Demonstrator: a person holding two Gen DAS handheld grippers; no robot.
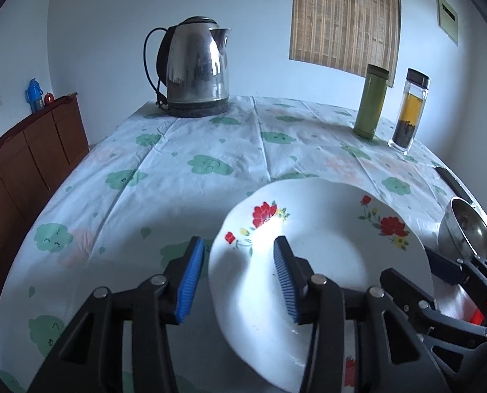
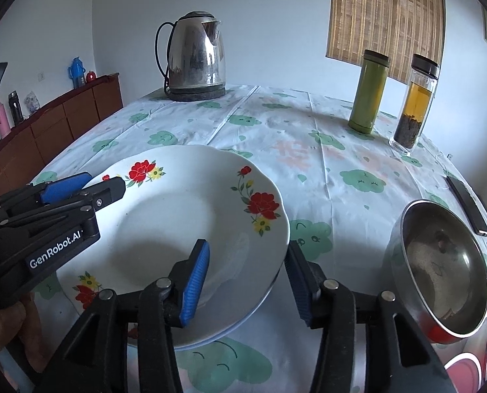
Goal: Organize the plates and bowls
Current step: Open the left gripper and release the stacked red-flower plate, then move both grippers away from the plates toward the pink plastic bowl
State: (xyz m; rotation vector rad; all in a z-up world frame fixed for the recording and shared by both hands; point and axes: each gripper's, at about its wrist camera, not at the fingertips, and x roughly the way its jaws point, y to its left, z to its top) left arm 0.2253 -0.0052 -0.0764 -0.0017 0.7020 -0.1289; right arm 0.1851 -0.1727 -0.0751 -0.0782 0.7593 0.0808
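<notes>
Plate [image 2: 178, 222], white with red and yellow flowers, lies flat on the tablecloth [image 2: 309, 150] at the near side of the table. Rests on top of a second plate [image 2: 260, 308], of which only a bluish edge shows beneath the near rim.

Left gripper [image 1: 238, 278] straddles the plate's left rim: one blue pad outside the rim, over the cloth, the other over the plate's hollow. Jaws apart, clear space on both sides of the rim, no pad pressing on it. Nothing held.

Right gripper [image 2: 246, 285] stands likewise at the right rim: left pad over the hollow, right pad just outside the edge. Also parted, rim between the pads and not clamped. Both point slantwise down at the table.

Steel bowl [image 2: 440, 262] tilted on its side, right of the plate, apart from it, mouth turned toward the cameras. Dark phone [image 2: 466, 203] flat on the cloth just behind the bowl, near the table's right edge.

At the far side: steel kettle [image 2: 196, 62] on its base, left of centre; green flask [image 2: 368, 91] and glass bottle [image 2: 414, 101] with yellowish liquid over dark leaves, both upright, close together at the right. Wooden sideboard [image 2: 63, 114] along the left wall, small bottles on top.
</notes>
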